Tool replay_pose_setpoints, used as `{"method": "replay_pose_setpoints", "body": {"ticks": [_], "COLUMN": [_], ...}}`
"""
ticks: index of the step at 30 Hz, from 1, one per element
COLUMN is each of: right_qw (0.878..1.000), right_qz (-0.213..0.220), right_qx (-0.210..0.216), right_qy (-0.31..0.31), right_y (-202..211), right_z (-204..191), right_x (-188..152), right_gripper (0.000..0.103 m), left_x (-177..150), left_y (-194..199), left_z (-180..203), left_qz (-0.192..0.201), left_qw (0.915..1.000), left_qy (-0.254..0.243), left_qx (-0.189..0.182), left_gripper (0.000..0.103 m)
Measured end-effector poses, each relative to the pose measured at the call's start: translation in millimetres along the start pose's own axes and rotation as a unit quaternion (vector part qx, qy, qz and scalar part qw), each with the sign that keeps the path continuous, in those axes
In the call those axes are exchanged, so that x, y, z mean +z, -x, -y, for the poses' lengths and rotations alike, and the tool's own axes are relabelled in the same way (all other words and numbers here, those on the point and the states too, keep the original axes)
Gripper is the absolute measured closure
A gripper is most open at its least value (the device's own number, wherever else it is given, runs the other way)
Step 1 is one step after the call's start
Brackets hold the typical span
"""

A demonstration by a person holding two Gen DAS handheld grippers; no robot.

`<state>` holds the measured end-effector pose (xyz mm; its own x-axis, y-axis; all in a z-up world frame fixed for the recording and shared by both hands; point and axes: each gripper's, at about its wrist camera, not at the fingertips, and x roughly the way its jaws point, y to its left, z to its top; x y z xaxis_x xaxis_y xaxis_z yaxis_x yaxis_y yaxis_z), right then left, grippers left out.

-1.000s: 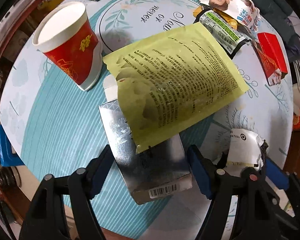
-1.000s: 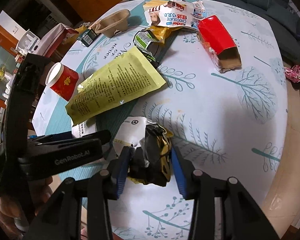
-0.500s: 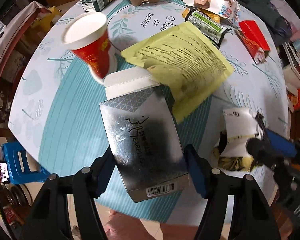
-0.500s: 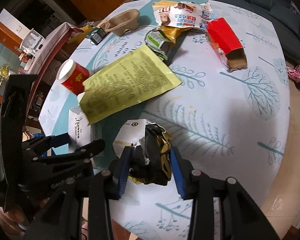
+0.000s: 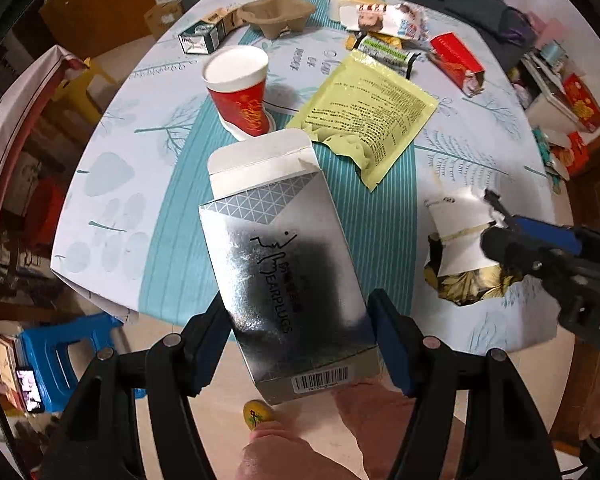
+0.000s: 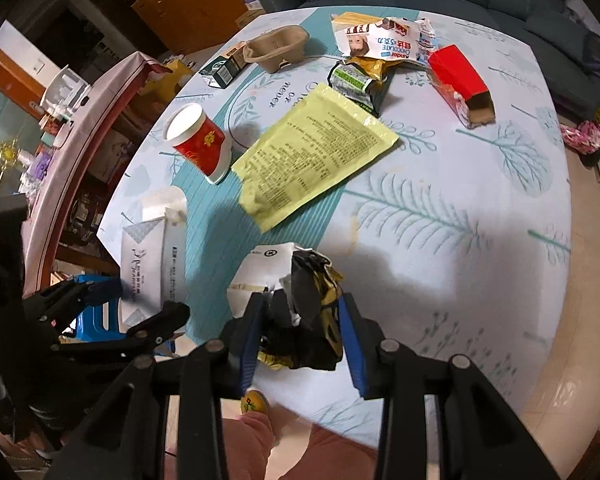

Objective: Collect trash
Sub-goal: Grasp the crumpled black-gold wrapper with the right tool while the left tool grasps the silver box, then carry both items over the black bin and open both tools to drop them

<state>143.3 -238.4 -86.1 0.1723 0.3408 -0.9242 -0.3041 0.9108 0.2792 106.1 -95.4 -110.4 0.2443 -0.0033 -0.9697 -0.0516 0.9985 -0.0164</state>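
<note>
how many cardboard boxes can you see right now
3. A silver earplug box clamped in the left gripper, a red box lying open-ended at the table's far right, a dark green box beside the pulp cup holder.

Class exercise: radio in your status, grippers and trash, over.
Left gripper clamps silver box. Right gripper squeezing crumpled wrapper. Both lifted off table. Nothing in the way.

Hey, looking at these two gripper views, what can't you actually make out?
- Silver earplugs box: underside, hidden in both views.
- Crumpled wrapper: brand unreadable, folded between right gripper pads.
- Yellow pouch: print too small.
- Trash bin: outside both views.
- Left gripper: grip holds box.
</note>
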Motion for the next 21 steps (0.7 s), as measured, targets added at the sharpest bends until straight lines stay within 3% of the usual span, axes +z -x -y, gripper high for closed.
{"method": "replay_pose_setpoints", "body": {"ticks": [14,21], "right_qw": [0.995,0.990], "right_qz": [0.061,0.058], "right_qx": [-0.034,-0.054], "right_qy": [-0.068,-0.114], "right_y": [29.1,18.0], "right_z": [-87.8,-136.6], "right_x": [-78.2,-132.7], "right_gripper": [0.066,0.066], "left_x": [-69.9,-113.5], "left_y": [56.9,64.9], "left_z": [-72.3,-110.2], "left_qz": [0.046,0.049], "left_qw": [0.9921,0.9880], "left_qy": [-0.112,-0.137], "left_qx": [-0.034,-0.050], "left_gripper": [0.037,0.037]}}
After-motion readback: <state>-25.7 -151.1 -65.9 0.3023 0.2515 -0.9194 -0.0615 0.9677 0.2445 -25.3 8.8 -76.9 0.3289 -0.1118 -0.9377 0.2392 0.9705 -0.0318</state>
